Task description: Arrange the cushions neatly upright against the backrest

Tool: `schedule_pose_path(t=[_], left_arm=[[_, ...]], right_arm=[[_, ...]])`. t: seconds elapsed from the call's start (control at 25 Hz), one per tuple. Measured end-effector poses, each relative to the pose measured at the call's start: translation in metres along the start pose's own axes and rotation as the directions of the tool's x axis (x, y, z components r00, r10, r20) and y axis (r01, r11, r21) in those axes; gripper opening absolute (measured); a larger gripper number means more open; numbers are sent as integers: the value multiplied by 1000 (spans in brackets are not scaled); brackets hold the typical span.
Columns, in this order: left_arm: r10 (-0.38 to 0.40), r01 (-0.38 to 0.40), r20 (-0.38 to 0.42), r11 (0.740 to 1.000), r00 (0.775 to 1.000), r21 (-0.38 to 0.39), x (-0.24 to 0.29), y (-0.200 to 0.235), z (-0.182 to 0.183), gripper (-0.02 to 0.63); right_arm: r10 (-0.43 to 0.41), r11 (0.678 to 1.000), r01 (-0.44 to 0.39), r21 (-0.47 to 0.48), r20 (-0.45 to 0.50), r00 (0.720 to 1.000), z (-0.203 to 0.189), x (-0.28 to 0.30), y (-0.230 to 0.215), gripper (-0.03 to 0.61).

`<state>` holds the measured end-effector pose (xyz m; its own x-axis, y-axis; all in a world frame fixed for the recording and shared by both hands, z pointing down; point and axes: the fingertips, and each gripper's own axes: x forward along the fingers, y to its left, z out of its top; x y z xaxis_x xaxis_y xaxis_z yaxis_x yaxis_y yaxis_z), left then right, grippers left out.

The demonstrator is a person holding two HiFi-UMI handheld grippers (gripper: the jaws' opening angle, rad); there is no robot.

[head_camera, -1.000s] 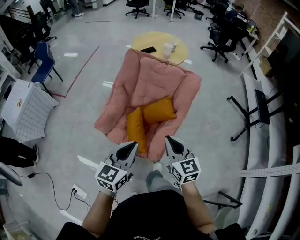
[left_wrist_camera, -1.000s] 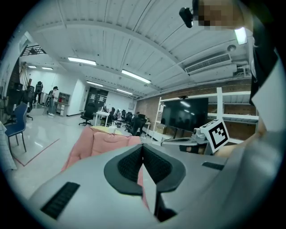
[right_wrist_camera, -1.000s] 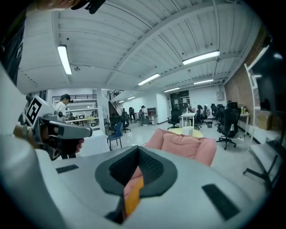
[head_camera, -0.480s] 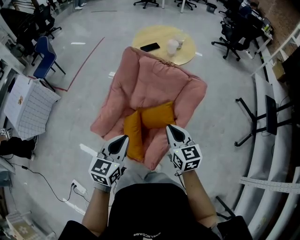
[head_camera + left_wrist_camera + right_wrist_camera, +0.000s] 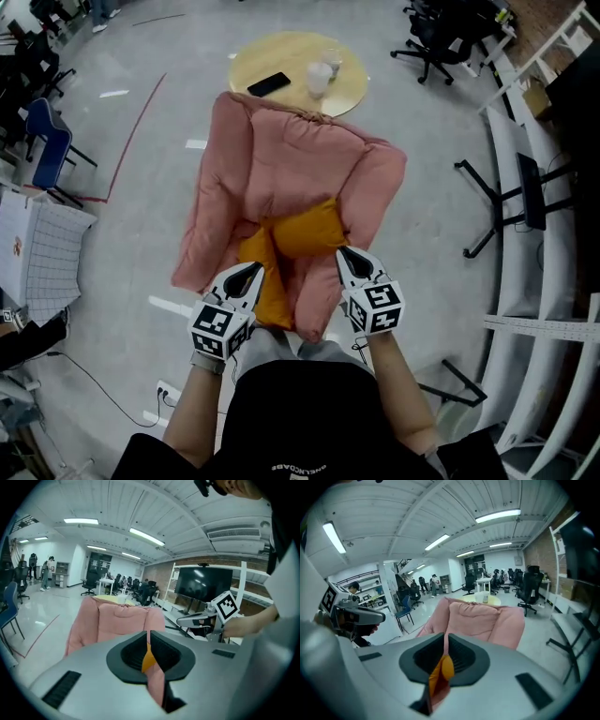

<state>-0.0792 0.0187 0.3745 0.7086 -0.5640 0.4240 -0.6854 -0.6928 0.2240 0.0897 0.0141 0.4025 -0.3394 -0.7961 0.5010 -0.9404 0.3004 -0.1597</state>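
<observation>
A pink padded armchair (image 5: 291,173) faces me. Two orange cushions lie on its seat: one (image 5: 307,228) crosswise near the backrest, the other (image 5: 265,281) lengthwise toward the front left. My left gripper (image 5: 253,270) hovers shut and empty over the front cushion. My right gripper (image 5: 348,254) is shut too, empty, above the chair's front right arm. In the left gripper view the shut jaws (image 5: 148,633) point at the chair (image 5: 117,620), with orange cushion (image 5: 148,660) showing below them. In the right gripper view the shut jaws (image 5: 446,637) also point at the chair (image 5: 483,618).
A round yellow table (image 5: 298,58) behind the chair holds a phone (image 5: 268,84) and a cup (image 5: 320,79). A white gridded box (image 5: 42,258) and a blue chair (image 5: 45,131) stand left. A black stand (image 5: 506,206) and office chairs (image 5: 441,37) are at the right.
I have come closer to the armchair, and both grippers now reach over its front edge. The cushions lie as before. Both grippers stay shut.
</observation>
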Motion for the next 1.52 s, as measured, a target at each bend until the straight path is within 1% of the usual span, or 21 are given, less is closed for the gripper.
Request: schedule_pose_path(t=[0.12,0.2,0.36,0.44,0.52,0.6,0.68,0.88,1.04,1.12,1.28,1.32,1.44,1.48,1.52], left_arm=[[-42,43,-58,999,997,20,23,20,-14,34],[-70,72,-104,997,992,16,41,36,-28,58],[-123,132,-221,991,968,28,78,65,-71,142],[-142,154,-271,988,952,22,97,81,-95,170],[-148,156,-299,988,943,1,116,98,-115,198],[-139,144,-324,990,936,-10,133,115,-135,222],[-136,141,-357,990,924,-11,150,128,-156,245],[-160,163,-436,986,886,-29,184,152,-205,291],[-174,180,-479,983,860,-35,215,172,-242,313],[-189,201,-501,979,845,-32,234,182,-262,321],[-203,230,-560,973,803,-23,250,194,-298,328],[-203,232,-564,973,800,-21,252,195,-303,327],[-220,239,-557,970,801,-39,257,192,-308,327],[-229,243,-557,969,798,-49,258,191,-309,320],[-235,246,-558,968,796,-57,258,189,-311,297]], right_arm=[[-51,998,53,31,-51,997,-14,16,-12,43],[-78,996,82,39,-88,993,-24,30,-20,85],[-127,990,135,36,-180,976,-48,57,-35,154],[-136,988,148,38,-224,965,-60,74,-42,187],[-143,986,160,40,-269,952,-73,92,-50,239],[-149,984,171,46,-308,940,-86,109,-58,280],[-158,981,187,56,-337,928,-101,122,-66,302],[-162,974,212,81,-409,898,-139,146,-80,356],[-170,970,231,80,-457,873,-169,169,-94,385],[-175,968,239,79,-473,864,-180,184,-103,387],[-166,966,241,92,-497,852,-194,204,-107,391],[-156,966,237,101,-501,851,-200,208,-108,396],[-144,965,233,121,-495,857,-214,215,-114,397],[-145,963,237,125,-502,853,-215,214,-115,397],[-143,962,239,129,-507,850,-216,213,-116,397]])
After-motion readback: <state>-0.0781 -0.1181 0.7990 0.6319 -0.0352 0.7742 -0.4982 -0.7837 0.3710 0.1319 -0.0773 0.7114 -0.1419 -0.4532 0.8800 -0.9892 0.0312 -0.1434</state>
